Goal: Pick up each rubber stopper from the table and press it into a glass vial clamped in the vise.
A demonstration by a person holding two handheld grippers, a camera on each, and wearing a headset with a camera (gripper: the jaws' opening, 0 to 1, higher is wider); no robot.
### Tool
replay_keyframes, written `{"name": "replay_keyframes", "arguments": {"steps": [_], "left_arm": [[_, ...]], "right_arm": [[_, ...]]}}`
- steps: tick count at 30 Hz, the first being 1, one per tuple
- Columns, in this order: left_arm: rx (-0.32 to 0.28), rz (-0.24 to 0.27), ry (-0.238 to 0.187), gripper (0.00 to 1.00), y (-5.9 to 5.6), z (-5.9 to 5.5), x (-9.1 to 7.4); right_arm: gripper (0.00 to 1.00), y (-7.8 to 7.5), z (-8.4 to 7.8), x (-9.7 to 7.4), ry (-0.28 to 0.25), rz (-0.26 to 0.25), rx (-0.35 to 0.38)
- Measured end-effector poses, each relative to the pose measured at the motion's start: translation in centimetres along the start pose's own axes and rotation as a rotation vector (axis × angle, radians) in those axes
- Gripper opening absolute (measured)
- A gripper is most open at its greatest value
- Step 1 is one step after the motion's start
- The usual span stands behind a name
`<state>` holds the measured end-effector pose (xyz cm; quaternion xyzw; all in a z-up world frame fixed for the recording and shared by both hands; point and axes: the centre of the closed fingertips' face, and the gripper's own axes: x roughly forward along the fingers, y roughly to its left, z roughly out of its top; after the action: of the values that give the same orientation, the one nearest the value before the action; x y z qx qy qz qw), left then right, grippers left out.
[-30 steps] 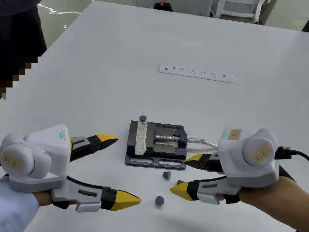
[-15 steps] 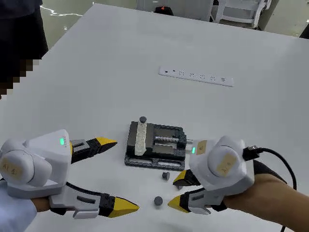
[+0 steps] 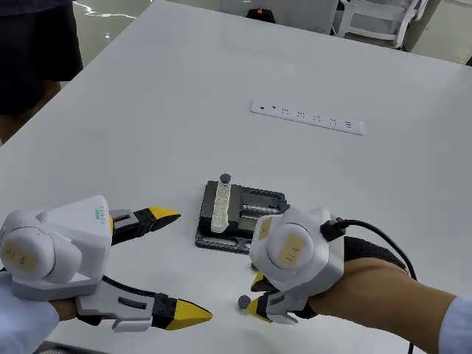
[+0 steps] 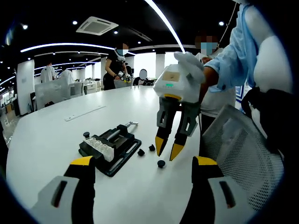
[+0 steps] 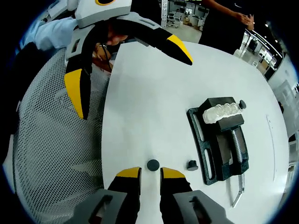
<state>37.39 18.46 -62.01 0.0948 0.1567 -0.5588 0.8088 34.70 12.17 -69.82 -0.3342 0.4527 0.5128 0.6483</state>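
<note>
Yellow-tipped jaws of the right gripper (image 5: 150,173) stand a little apart, released. A loose grey stopper (image 5: 153,164) lies on the table (image 3: 147,110) just ahead of the gap, not yet pinched. A second ago this gripper lay level beside the stoppers with its jaws spread wide. It has since tipped nose-down over the nearest one and drawn the jaws in. I judge the pick is about to begin: a short drop and a squeeze should take it. A second stopper (image 5: 192,164) lies just beside, near the foot of the vise (image 5: 219,149). The row of glass vials (image 5: 219,112) stands clamped there, its far end apparently already capped. The left gripper (image 3: 184,264) hangs wide open and empty, well left of the vise, much as before.
</note>
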Motion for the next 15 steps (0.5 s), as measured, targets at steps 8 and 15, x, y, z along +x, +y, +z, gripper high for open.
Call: {"name": "replay_keyframes", "arguments": {"steps": [8,15], "left_arm": [[-0.006,0.007,-0.027,0.83,0.0,0.4,-0.1],[-0.013,0.017,-0.044,0.82,0.2,0.6,-0.3]], "right_arm": [[0.12,-0.4,-0.2,0.9,0.050,-0.016,0.019],[0.11,-0.4,0.1,1.3,0.072,-0.018,0.010]]}}
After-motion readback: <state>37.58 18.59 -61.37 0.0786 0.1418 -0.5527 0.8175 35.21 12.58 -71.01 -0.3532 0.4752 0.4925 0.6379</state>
